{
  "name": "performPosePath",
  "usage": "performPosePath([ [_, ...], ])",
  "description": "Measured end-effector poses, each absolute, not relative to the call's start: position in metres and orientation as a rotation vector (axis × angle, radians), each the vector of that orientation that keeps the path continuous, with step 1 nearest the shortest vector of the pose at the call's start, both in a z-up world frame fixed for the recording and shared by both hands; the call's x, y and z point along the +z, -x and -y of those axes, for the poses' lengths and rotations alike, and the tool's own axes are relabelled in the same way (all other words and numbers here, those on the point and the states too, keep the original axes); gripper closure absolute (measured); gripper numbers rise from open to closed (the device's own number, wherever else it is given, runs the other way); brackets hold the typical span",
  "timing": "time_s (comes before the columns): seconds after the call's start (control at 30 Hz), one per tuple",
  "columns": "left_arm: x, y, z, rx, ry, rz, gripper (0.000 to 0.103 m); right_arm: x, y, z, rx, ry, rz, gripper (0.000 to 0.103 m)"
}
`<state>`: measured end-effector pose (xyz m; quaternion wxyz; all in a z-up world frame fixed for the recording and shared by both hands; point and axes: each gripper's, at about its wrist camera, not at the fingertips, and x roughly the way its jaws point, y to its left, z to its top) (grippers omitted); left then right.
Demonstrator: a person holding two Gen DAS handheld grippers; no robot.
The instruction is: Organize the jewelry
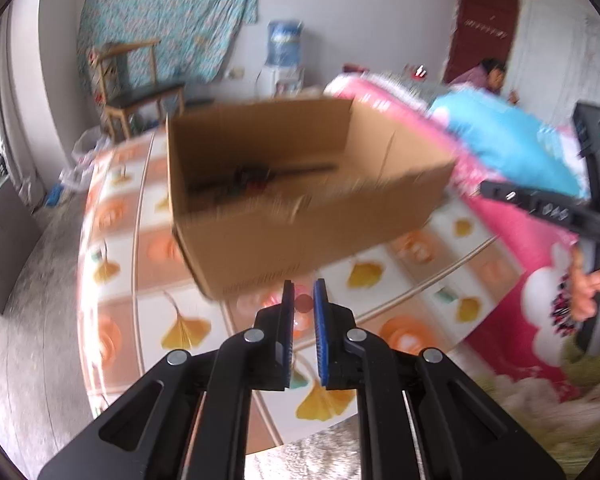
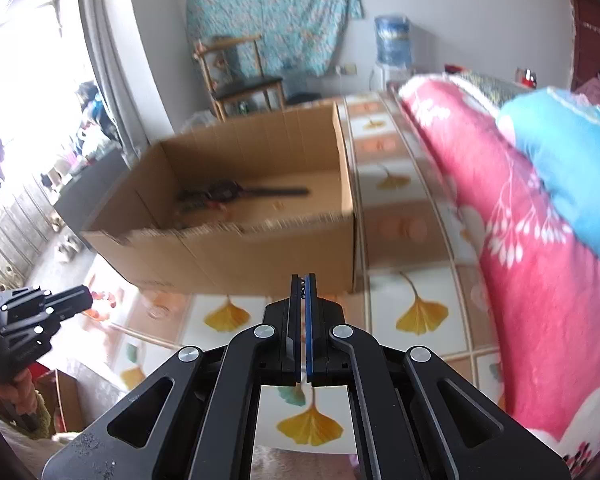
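The left gripper has its jaws slightly apart, empty; the right gripper pinches a small dark chain. Beyond sits the open corrugated cardboard box, dark blurred jewelry inside.

— What colours on the bed?
— The patterned bed sheet has white and orange squares with yellow ginkgo leaves. The plain brown cardboard box sits on it.
— And the bedding?
— A pink floral quilt, white blossoms; a sky-blue pillow.
— The tools?
— Black, with blue pads.
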<state>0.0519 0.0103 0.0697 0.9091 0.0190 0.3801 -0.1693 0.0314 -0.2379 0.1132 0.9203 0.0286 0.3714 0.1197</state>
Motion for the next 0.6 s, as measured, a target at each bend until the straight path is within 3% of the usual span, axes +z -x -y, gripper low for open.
performPosePath([
  [0.33, 0.172, -0.069, 0.001, -0.455, -0.056, -0.513, 0.094, 0.181, -0.062, 0.217, 0.413, -0.034, -0.572, 0.103],
  [0.43, 0.169, -0.094, 0.007, -0.435, -0.080, -0.520, 0.094, 0.179, -0.086, 0.209, 0.427, -0.024, -0.576, 0.103],
  [0.6, 0.126, -0.149, 0.002, -0.415, -0.075, -0.690, 0.094, 0.155, -0.125, 0.201, 0.473, -0.042, -0.661, 0.103],
])
